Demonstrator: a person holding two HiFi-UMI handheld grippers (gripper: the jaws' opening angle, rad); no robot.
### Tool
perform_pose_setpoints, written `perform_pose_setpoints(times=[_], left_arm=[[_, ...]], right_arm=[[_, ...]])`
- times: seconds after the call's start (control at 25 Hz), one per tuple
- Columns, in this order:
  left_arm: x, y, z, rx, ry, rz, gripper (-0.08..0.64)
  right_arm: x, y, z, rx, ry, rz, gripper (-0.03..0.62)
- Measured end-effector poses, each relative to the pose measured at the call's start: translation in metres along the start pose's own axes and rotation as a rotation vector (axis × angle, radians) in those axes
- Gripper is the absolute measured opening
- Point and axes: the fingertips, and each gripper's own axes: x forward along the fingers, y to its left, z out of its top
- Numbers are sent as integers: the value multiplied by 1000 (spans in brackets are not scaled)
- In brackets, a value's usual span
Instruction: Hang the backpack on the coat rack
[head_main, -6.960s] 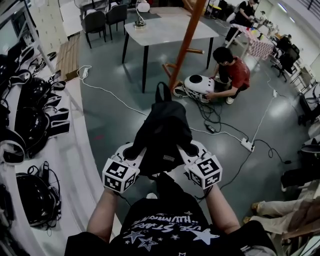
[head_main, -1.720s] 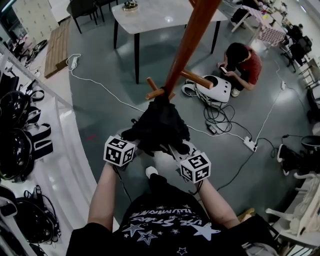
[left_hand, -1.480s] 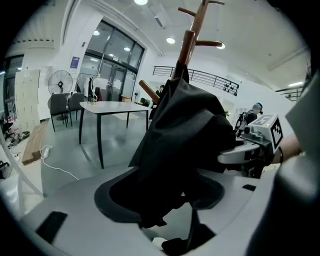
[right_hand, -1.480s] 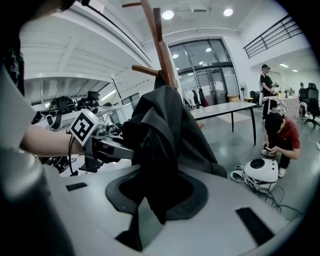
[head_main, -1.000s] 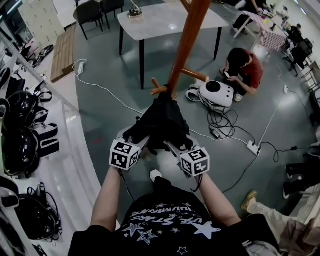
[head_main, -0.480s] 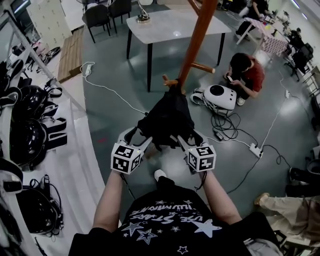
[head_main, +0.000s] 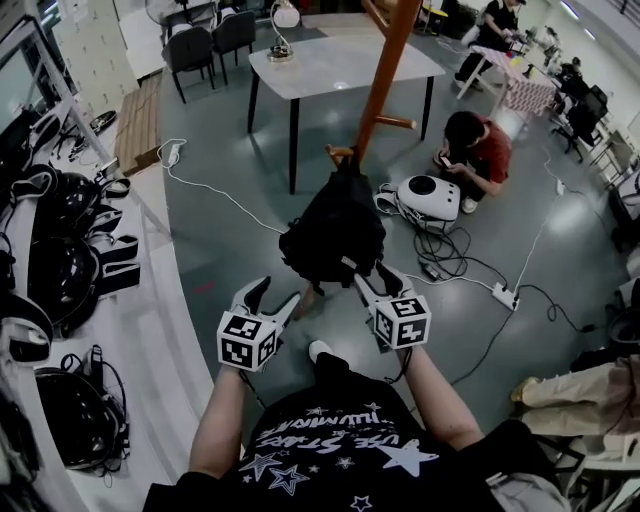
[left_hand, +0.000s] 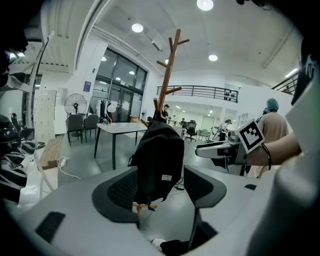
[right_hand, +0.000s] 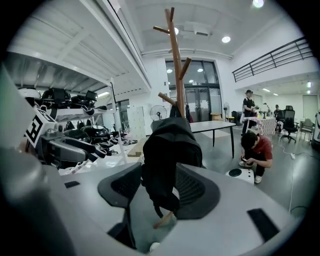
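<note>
The black backpack (head_main: 335, 235) hangs by its top loop from a low peg (head_main: 340, 153) of the tall wooden coat rack (head_main: 390, 70). My left gripper (head_main: 272, 297) is open and empty, a short way back from the bag's lower left. My right gripper (head_main: 377, 280) is at the bag's lower right; its jaws are closing, with no pad on the fabric. In the left gripper view the backpack (left_hand: 160, 160) hangs beyond the open jaws. The right gripper view shows the backpack (right_hand: 167, 150) in line with the jaws, straps dangling.
A white table (head_main: 340, 60) with chairs stands behind the rack. A person in a red shirt (head_main: 475, 150) crouches by a white round device (head_main: 430, 195). Cables and a power strip (head_main: 500, 292) cross the floor at right. A shelf of helmets (head_main: 60, 260) runs along the left.
Both grippers held the backpack's sides a second ago. They have since let go and drawn back toward me, the left one farther; the bag now hangs on its own from the peg.
</note>
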Motion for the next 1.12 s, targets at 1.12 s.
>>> perform_pose_setpoints(times=[1.12], left_arm=[[-86,-129,-103,-41,79,-30,20]], right_arm=[[-133,49,-45,-59,10,122,11]])
